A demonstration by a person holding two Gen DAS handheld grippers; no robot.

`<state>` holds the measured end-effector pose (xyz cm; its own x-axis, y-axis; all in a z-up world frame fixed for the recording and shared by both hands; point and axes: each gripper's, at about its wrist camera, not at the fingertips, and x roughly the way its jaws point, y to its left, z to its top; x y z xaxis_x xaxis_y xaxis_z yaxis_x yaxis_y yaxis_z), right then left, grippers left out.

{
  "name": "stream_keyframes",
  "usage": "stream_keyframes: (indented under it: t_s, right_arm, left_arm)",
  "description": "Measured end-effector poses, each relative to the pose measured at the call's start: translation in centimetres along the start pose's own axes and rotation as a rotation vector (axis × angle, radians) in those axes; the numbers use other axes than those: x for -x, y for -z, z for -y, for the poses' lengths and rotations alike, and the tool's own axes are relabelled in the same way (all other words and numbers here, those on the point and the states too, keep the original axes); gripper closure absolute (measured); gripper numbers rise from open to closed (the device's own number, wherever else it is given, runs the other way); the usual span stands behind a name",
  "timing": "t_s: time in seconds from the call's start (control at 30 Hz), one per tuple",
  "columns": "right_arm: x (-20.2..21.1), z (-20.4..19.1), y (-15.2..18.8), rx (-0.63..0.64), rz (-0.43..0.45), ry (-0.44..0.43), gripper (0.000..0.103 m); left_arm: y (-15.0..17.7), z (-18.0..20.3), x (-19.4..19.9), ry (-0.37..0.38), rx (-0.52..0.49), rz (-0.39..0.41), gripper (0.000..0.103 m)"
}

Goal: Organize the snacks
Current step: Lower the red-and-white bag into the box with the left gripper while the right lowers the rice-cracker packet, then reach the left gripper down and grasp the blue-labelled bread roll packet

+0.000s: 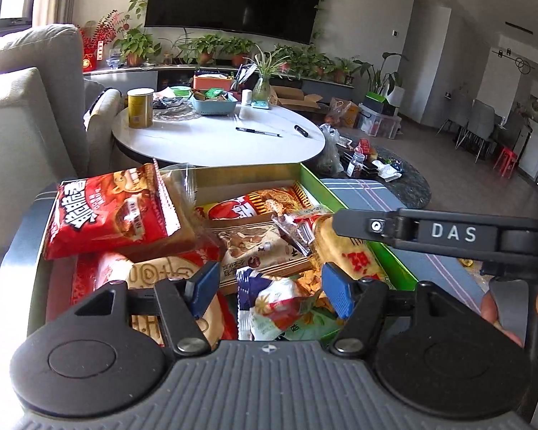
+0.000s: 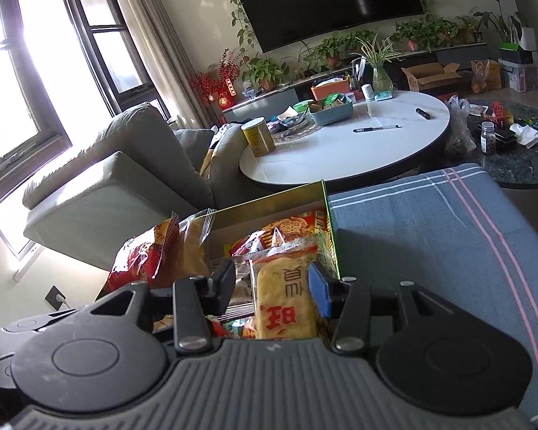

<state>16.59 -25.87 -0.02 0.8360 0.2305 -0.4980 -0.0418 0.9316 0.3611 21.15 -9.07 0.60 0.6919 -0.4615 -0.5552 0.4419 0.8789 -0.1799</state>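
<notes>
Green-walled box (image 1: 340,197), full of snack packs, sits on a blue plaid cloth (image 2: 430,236); its right wall runs along the cloth, and its far wall faces the white oval table (image 1: 215,143).

We hold the left gripper (image 1: 270,288) over the near part of the box. Its blue pads (image 1: 335,292) stand apart w/ nothing pressed between them; under the gap lies a white-purple-green wrapper (image 1: 269,304), not gripped.

We hold the right gripper (image 2: 270,283) approx. over the box's right side, near the green wall. A yellow rice-cracker pack (image 2: 283,301) w/ red characters stands upright between its fingers. The blue right pad (image 2: 321,290) touches the pack's edge; if the dark left pad (image 2: 224,279) also touches, we cannot tell, but the fingers are about as closed as they go, so we read it as a grip on this pack. In the left wrist view the same pack (image 1: 348,254) is at the box's right wall, under the black arm of the right gripper (image 1: 448,233).

A red cookie bag (image 1: 111,211) leans up at the box's far-left corner, and a brown nut pack (image 1: 254,247) lies flat in the middle. On the table: a yellow can (image 1: 140,107), a blue basket (image 1: 215,104), a black pen (image 1: 258,132).
</notes>
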Motion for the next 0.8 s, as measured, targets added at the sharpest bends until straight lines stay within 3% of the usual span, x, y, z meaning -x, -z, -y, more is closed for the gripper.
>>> stream_keyframes:
  t_s: [0.3,0.8]
  right_arm:
    - [2.6,-0.2,0.4,0.009,0.005,0.01,0.041]
    - [7.1,-0.1,1.5,0.041,0.021,0.038,0.038]
  left_arm:
    - [0.7,0.7,2.9,0.009,0.011,0.021,0.042]
    - [3.4,3.9,7.2,0.046,-0.059,0.0,0.039]
